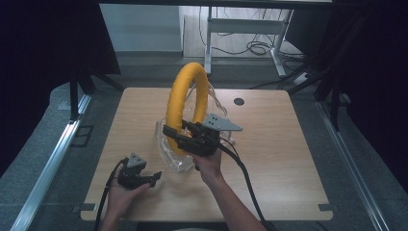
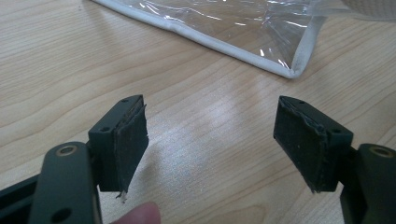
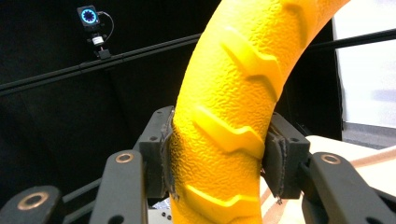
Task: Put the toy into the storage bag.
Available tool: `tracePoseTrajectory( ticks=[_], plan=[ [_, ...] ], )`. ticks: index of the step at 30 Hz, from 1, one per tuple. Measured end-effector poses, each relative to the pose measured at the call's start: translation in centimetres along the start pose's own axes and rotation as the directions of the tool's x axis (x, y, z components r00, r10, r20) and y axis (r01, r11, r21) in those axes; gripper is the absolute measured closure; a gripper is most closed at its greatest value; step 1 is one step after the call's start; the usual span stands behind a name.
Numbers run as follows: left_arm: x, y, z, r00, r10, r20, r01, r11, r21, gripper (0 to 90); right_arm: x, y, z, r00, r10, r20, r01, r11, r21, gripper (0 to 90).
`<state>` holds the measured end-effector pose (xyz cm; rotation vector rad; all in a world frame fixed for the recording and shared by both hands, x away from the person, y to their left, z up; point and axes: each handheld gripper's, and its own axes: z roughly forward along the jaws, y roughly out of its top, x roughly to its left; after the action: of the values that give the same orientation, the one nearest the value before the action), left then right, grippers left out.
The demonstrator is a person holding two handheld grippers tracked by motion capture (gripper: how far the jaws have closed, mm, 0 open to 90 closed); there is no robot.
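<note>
A: High view: wooden desk first. Yellow ring stands upright near its middle, lower arc sunk in a clear plastic bag. Looks like the ring is being drawn out of the bag.

B: Right gripper is pinching the ring low on its near side, just above the bag's mouth. Right gripper view confirms: both pads pressed against the ring, one on each flank, ridged yellow surface between them.

A: Left gripper?

B: Spread wide, holding nothing, resting low over the desk toward the near left edge. Left gripper view puts the white-edged corner of the bag ahead of its jaws, apart from them.

A: Judgement on the step?

B: Bag is light and would likely ride up with the ring. The person probably does best to pin that near corner with the left gripper, then raise the ring straight along its own plane, keeping the grip square so the ridged skin doesn't twist out.
</note>
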<state>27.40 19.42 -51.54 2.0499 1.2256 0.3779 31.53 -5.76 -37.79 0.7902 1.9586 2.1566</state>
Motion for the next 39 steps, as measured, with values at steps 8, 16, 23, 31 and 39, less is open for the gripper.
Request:
tracePoseTrajectory(
  ticks=[8, 16, 23, 31, 39],
  plan=[
    [-0.1, 0.0, 0.1, 1.0000, 0.000, 0.003, 0.000, 1.0000, 0.001, 26.1, -0.7, -0.8, -0.1, 0.9996, 0.024, 0.015, -0.025, 1.000, 0.008, 50.3],
    [-0.1, 0.0, 0.1, 1.0000, -0.001, 0.004, 0.001, 1.0000, 0.002, 26.1, -1.1, -1.5, 0.1, 0.9995, 0.025, 0.020, -0.025, 1.000, 0.009, 50.3],
    [-0.2, 0.0, 0.2, 1.0000, 0.000, 0.004, 0.000, 1.0000, 0.004, 26.1, -1.1, -1.7, 0.1, 0.9991, 0.038, 0.020, -0.038, 0.999, 0.000, 50.3],
    [-0.1, 0.0, 0.2, 1.0000, 0.008, 0.005, -0.008, 1.0000, 0.005, 26.1, -1.5, -2.5, 0.3, 0.9982, 0.052, 0.029, -0.052, 0.999, 0.007, 50.3],
    [-0.1, 0.0, 0.1, 1.0000, 0.009, 0.004, -0.009, 1.0000, 0.004, 26.1, -1.9, -3.4, 0.1, 0.9955, 0.088, 0.034, -0.089, 0.996, 0.016, 50.0]
  ],
)
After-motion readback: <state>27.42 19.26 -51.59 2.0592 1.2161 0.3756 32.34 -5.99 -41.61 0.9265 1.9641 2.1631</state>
